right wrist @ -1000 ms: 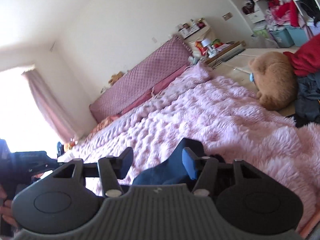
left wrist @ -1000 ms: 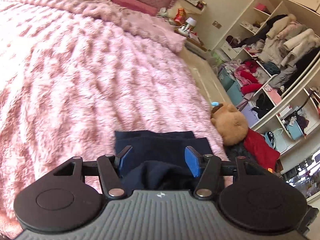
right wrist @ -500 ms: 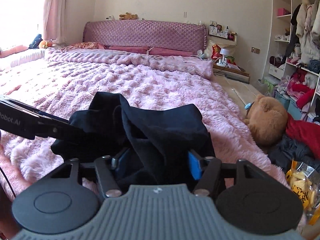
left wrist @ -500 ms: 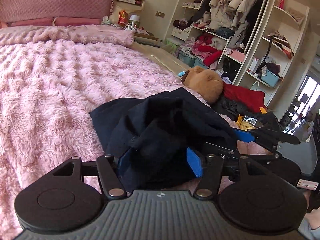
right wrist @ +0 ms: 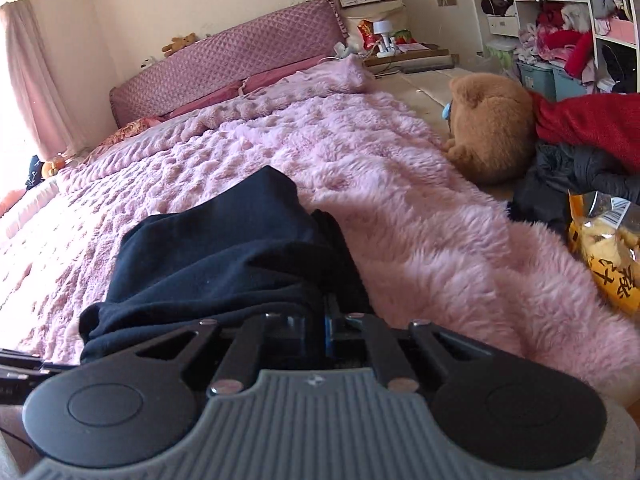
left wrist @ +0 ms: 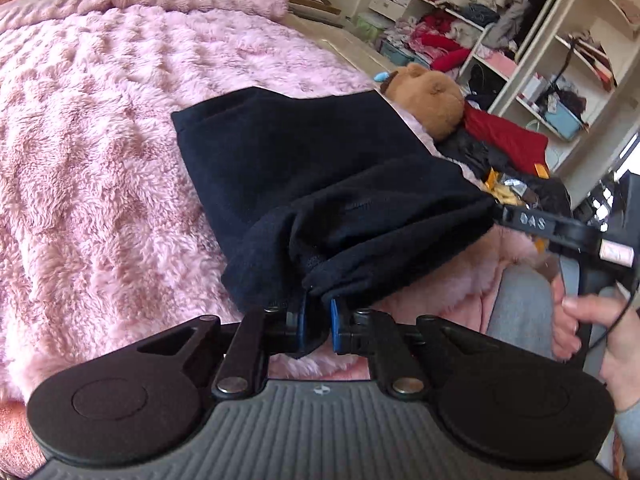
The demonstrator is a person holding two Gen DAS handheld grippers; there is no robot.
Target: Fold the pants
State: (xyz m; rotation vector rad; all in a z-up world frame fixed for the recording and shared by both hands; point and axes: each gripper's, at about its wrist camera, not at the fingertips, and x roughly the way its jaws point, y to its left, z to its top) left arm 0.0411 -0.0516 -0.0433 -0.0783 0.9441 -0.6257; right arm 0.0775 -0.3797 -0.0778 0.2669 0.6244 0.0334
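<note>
A: Where do the dark navy fleece pants (left wrist: 320,184) lie?

B: On the near right part of the fluffy pink bedspread (left wrist: 92,160). The left gripper (left wrist: 316,322) is closing, its blue pads narrow on a bunched near edge. The right gripper (right wrist: 323,324) is clamped tight on cloth at the other near corner.

A: Room around them?

B: Open bedspread stretches left and far. Right, the bed edge drops to a brown plush bear (right wrist: 492,128) and a red garment (right wrist: 592,124).

A: Anything hidden?

B: The right pads sit buried under folds; the pants' underside cannot be seen.
</note>
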